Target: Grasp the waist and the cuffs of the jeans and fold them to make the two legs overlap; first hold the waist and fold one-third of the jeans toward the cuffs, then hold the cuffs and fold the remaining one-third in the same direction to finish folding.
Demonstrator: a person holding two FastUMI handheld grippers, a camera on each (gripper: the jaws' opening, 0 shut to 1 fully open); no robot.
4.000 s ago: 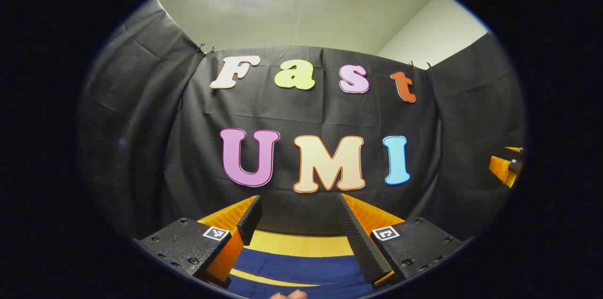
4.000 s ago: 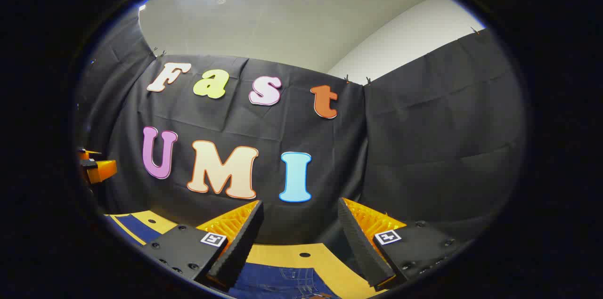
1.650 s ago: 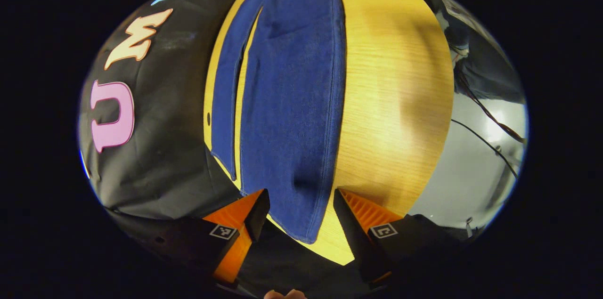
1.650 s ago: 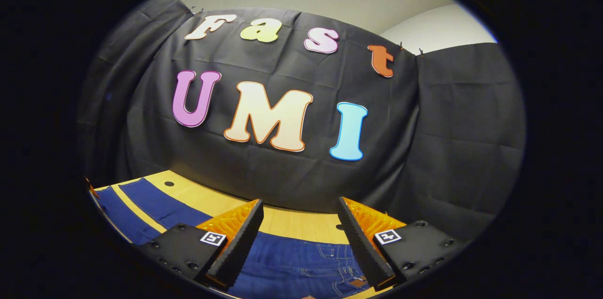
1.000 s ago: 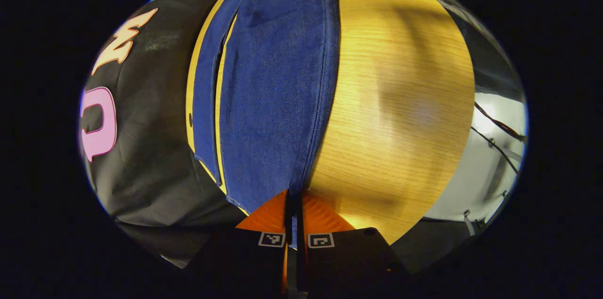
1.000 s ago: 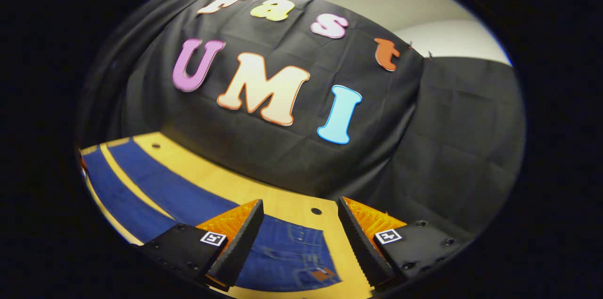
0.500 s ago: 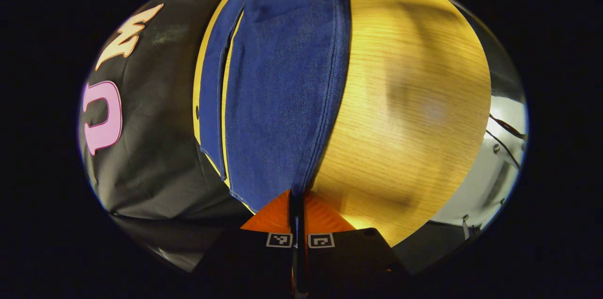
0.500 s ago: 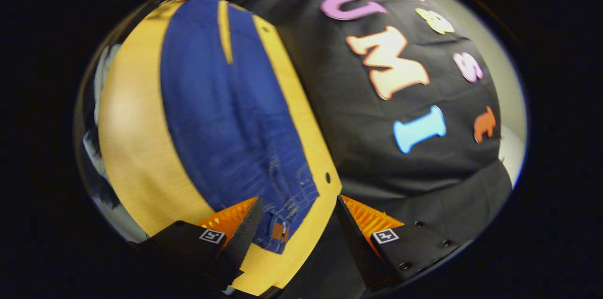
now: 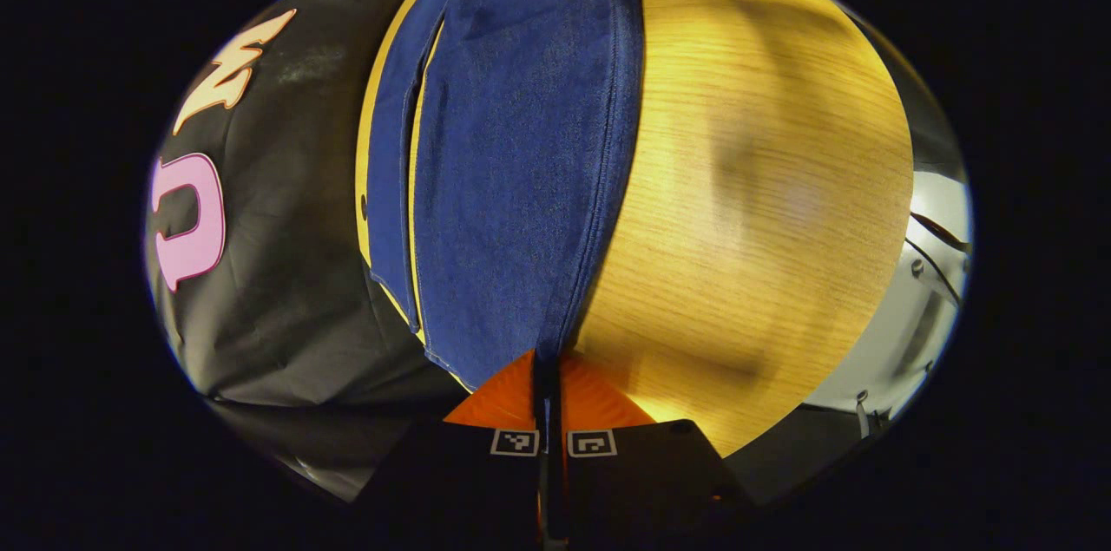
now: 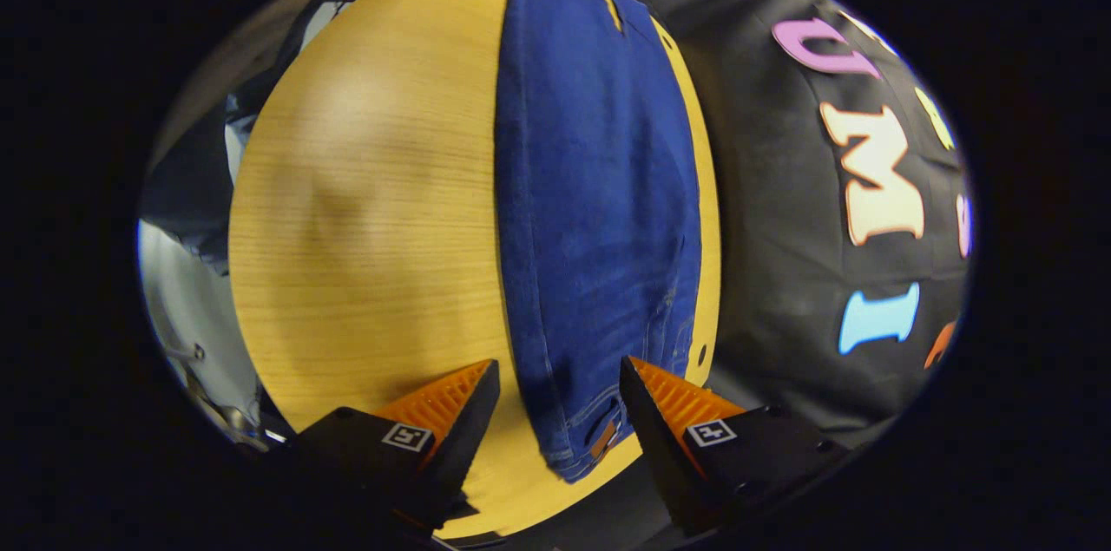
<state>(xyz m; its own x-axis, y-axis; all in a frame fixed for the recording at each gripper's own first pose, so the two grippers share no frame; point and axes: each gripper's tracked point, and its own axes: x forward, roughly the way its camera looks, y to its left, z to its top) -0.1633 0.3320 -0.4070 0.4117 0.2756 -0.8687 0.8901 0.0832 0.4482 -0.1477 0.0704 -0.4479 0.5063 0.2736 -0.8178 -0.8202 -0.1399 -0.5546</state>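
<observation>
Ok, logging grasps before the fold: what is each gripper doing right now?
Left gripper: shut on the cuff edge of the dark blue denim jeans.
Right gripper: open, fingers straddling the jeans' waist.

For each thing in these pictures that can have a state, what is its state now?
jeans: spread flat on the table, legs not yet overlapped.
left tool: shut on the near leg's cuff edge.
right tool: open, fingers either side of the waist corner.
table: bare wood beside the jeans.
</observation>
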